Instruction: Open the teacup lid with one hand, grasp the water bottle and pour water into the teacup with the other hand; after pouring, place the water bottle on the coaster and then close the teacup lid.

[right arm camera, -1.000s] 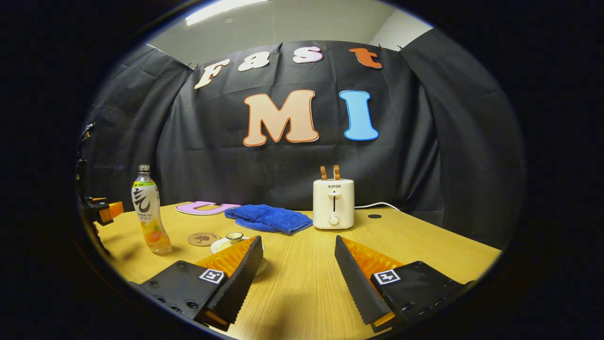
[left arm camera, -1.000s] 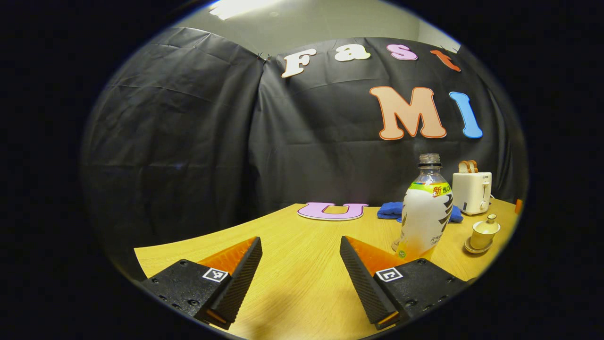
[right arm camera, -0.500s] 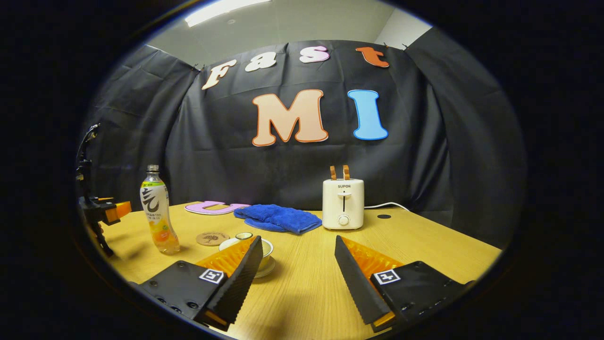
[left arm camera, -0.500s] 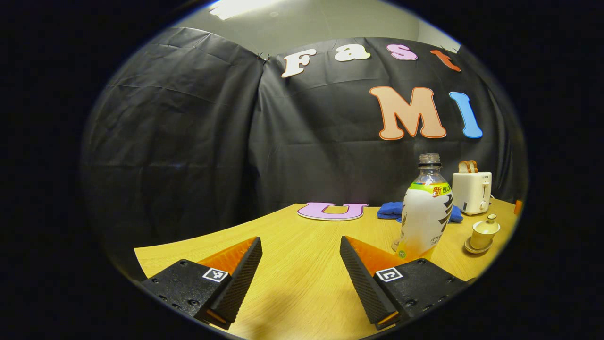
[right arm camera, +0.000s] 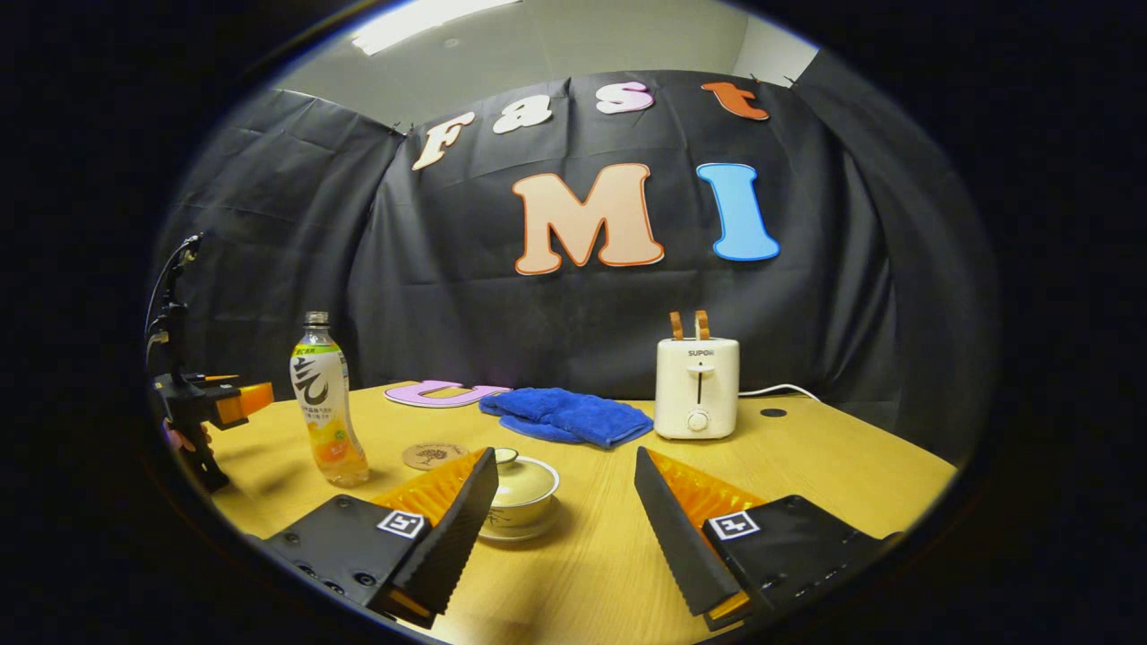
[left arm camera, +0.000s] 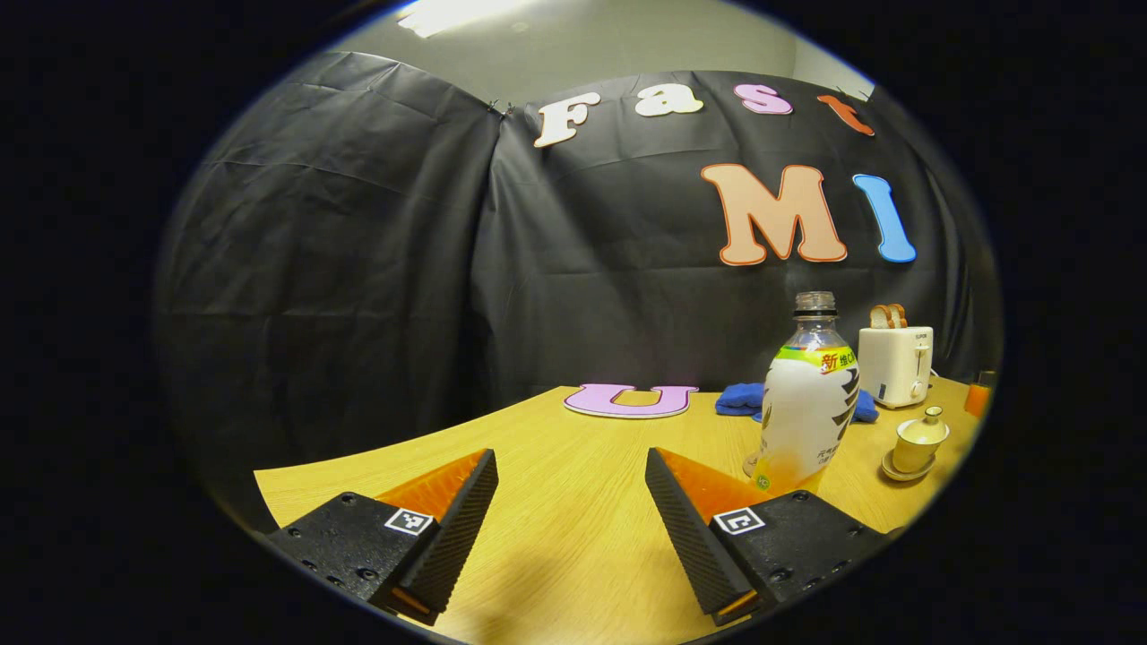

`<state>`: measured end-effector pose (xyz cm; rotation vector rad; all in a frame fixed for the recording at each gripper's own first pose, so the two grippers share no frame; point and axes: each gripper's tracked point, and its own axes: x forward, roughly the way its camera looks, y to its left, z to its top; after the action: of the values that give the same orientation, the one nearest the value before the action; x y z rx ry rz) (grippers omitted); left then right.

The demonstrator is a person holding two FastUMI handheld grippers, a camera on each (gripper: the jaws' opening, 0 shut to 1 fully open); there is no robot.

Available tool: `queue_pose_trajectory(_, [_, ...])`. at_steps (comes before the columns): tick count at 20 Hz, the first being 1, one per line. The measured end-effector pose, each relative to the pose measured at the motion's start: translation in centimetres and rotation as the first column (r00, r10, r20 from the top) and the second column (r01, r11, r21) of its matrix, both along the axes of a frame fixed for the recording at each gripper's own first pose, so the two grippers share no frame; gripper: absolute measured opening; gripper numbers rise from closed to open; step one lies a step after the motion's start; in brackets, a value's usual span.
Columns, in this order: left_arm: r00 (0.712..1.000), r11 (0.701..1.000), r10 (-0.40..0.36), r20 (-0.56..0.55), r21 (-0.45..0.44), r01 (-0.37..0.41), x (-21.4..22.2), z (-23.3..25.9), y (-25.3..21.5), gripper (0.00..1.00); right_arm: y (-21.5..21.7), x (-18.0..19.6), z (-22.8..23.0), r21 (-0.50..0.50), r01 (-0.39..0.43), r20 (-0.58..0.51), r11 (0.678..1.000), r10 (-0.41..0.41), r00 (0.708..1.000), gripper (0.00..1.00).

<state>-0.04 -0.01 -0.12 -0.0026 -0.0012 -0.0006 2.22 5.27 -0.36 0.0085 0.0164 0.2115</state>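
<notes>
The right gripper (right arm camera: 566, 502) hangs with its fingers spread wide and nothing between them; the teacup (right arm camera: 522, 490), lid (right arm camera: 523, 477) on, sits on its saucer just beyond the left fingertip, bare table (right arm camera: 806, 466) stretching away to the right. The left gripper (left arm camera: 571, 502) is likewise wide apart and empty (it shows far off at the table's left edge in the right gripper view), with open wood ahead. The water bottle (left arm camera: 808, 403) stands upright ahead to its right, uncapped. The coaster (right arm camera: 435, 455) lies between bottle and cup.
</notes>
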Motion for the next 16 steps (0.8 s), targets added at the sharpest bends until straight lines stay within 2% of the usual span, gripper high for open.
queue_pose_trajectory(1, [1.000, 1.000, 0.000, 0.000, 0.000, 0.000, -0.1, 0.0, 0.0, 0.97, 0.5, 0.2, 0.0, 0.001, -0.016, 0.000, 1.000, 0.016, 1.000, 0.98])
queue_pose_trajectory(2, [1.000, 1.000, 0.000, 0.000, 0.000, 0.000, 0.0, 0.0, 0.0, 0.97, 1.0, 0.4, 0.0, 0.002, -0.033, 0.000, 0.999, 0.033, 0.999, 0.94])
queue_pose_trajectory(5, [1.000, 1.000, 0.000, 0.000, 0.000, 0.000, 0.0, 0.0, 0.0, 0.97, 2.1, 1.5, 0.0, 0.003, -0.059, -0.002, 0.998, 0.059, 0.998, 0.94])
queue_pose_trajectory(6, [1.000, 1.000, 0.000, 0.000, 0.000, 0.000, 0.0, 0.0, 0.0, 0.97, 2.6, 1.7, -0.1, 0.002, -0.067, -0.005, 0.998, 0.067, 0.998, 1.00])
queue_pose_trajectory(7, [1.000, 1.000, -0.001, 0.000, 0.000, 0.001, 0.0, 0.0, 0.0, 0.97, 3.0, 2.0, -0.1, 0.003, -0.072, -0.005, 0.997, 0.072, 0.997, 0.98])
queue_pose_trajectory(12, [1.000, 1.000, -0.004, 0.000, -0.001, 0.004, 0.0, 0.0, -0.1, 0.97, 5.1, 3.6, -0.3, 0.000, -0.086, -0.009, 0.996, 0.086, 0.996, 1.00])
queue_pose_trajectory(16, [1.000, 1.000, -0.004, 0.000, -0.001, 0.004, 0.0, 0.0, -0.1, 0.97, 5.9, 4.8, -1.3, -0.017, -0.086, -0.066, 0.996, 0.085, 0.994, 0.96])
